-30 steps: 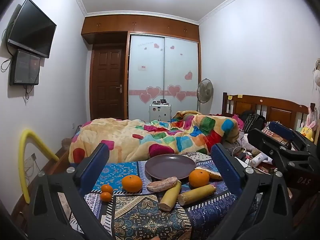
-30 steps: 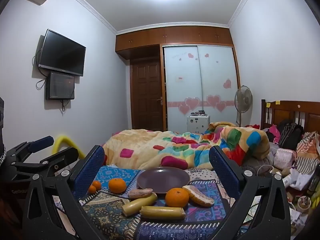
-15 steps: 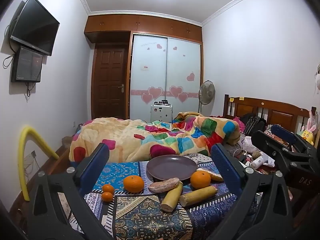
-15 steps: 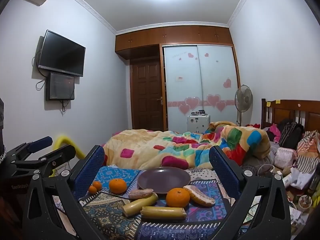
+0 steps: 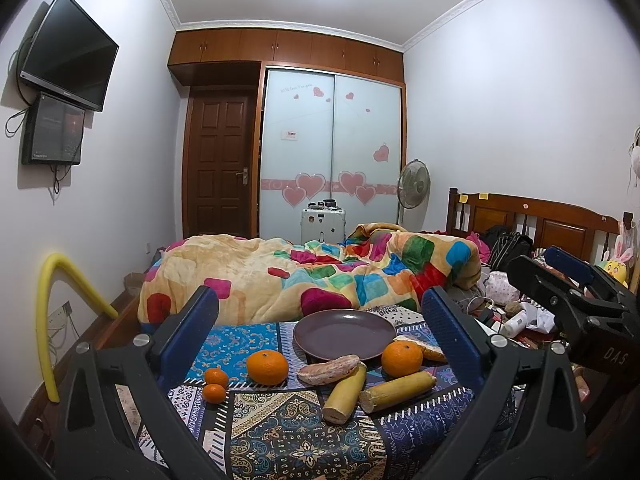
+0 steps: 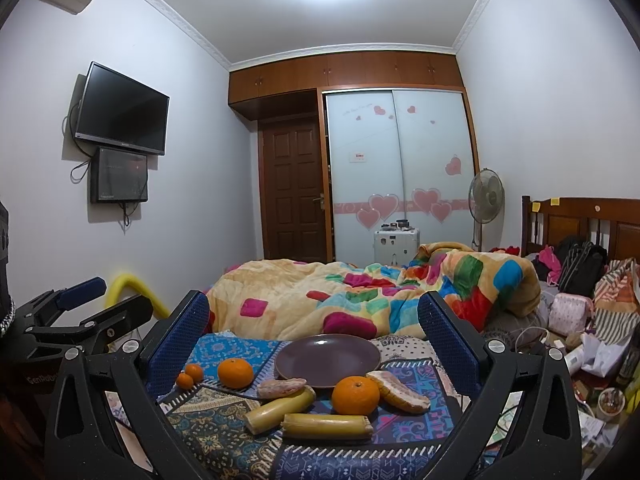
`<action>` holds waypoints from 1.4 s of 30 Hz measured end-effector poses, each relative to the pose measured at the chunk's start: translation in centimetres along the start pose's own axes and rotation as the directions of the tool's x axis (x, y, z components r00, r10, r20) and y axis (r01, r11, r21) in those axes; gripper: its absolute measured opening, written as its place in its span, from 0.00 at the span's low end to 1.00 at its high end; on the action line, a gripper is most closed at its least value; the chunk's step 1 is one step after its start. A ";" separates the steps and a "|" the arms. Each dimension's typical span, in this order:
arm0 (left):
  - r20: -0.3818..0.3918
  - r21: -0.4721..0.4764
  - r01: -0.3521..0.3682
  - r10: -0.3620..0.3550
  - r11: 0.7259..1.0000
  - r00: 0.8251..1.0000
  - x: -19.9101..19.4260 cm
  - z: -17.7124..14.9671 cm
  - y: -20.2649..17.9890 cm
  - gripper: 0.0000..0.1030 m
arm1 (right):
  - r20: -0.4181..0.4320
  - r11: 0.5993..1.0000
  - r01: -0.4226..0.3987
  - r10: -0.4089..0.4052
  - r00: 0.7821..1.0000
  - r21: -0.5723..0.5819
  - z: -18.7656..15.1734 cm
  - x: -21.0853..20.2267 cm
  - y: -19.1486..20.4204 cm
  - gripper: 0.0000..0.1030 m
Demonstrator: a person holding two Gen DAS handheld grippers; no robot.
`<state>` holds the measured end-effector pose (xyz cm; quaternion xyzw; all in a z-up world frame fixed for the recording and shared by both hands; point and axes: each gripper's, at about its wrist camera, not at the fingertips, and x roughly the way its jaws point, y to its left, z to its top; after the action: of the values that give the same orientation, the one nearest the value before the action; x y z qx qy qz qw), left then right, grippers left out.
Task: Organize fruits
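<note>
Glossy smooth purple plate (image 5: 344,334) on patterned woven cloth (image 5: 280,428); plush fleece blanket (image 5: 280,276); varnished wooden headboard (image 5: 536,220).

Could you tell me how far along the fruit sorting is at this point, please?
Nothing looks done yet: the purple plate is empty. Nothing is in hand; the left tongs and right tongs are both open above the cloth. All the fruit remains to sort, including the big orange and small oranges.

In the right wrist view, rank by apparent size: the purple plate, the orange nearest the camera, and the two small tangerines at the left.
Largest to smallest:
1. purple plate
2. near orange
3. two small tangerines, which look alike, so unranked between themselves; they sit farther back, so true size is unsure.
</note>
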<state>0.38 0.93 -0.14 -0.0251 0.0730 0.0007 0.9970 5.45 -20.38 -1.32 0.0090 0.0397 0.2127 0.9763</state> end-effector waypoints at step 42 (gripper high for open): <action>0.001 0.009 -0.006 0.006 1.000 1.000 0.1 0.4 0.2 1.00 | 0.000 1.000 -0.004 0.004 1.000 0.010 0.2 0.1 0.2 1.00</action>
<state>0.57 1.15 0.24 -0.0205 0.0725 0.0033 0.9972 5.43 -20.13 -1.12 0.0140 0.0408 0.2146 0.9757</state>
